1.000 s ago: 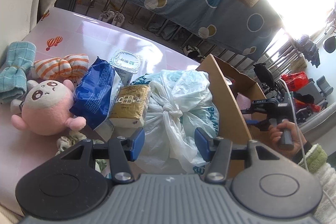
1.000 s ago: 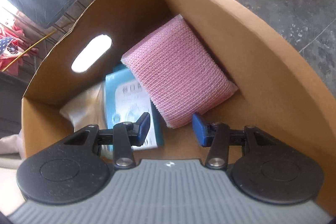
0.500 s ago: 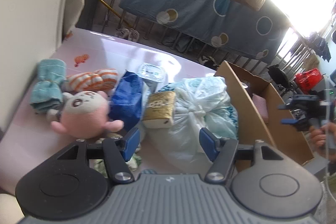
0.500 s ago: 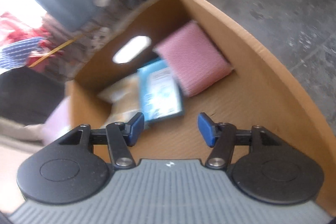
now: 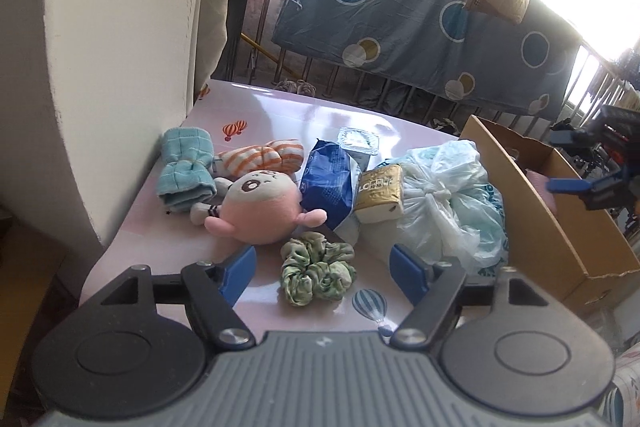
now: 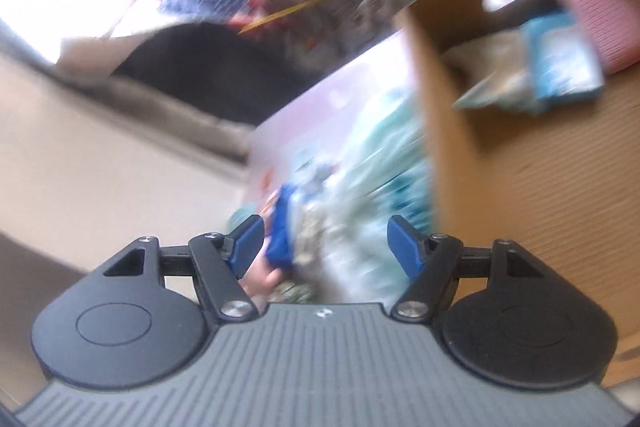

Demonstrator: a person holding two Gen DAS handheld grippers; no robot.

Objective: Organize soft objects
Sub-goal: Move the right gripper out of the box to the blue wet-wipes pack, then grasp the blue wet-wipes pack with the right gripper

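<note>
My left gripper [image 5: 324,269] is open and empty, low over the table's near edge, with a green scrunchie [image 5: 318,267] lying between its fingers. Behind it lie a pink plush toy [image 5: 260,209], a teal towel [image 5: 184,167], an orange striped cloth [image 5: 264,155], a blue packet [image 5: 328,179], a gold tissue pack [image 5: 378,193] and a knotted plastic bag [image 5: 448,199]. The cardboard box [image 5: 560,227] stands at the right. My right gripper [image 6: 324,247] is open and empty, beside the box [image 6: 520,167], which holds a pink sponge [image 6: 600,15] and a blue pack [image 6: 560,63]. The right wrist view is blurred.
A cream wall [image 5: 120,47] borders the table's left side. A white lidded cup [image 5: 358,143] stands behind the blue packet. A blue patterned sheet [image 5: 400,7] hangs on a railing beyond the table. The right gripper shows in the left wrist view [image 5: 588,183] above the box.
My left gripper has pulled back and opened wider, and the green scrunchie has come into view. My right gripper has left the box and swung left toward the table, opening wider.
</note>
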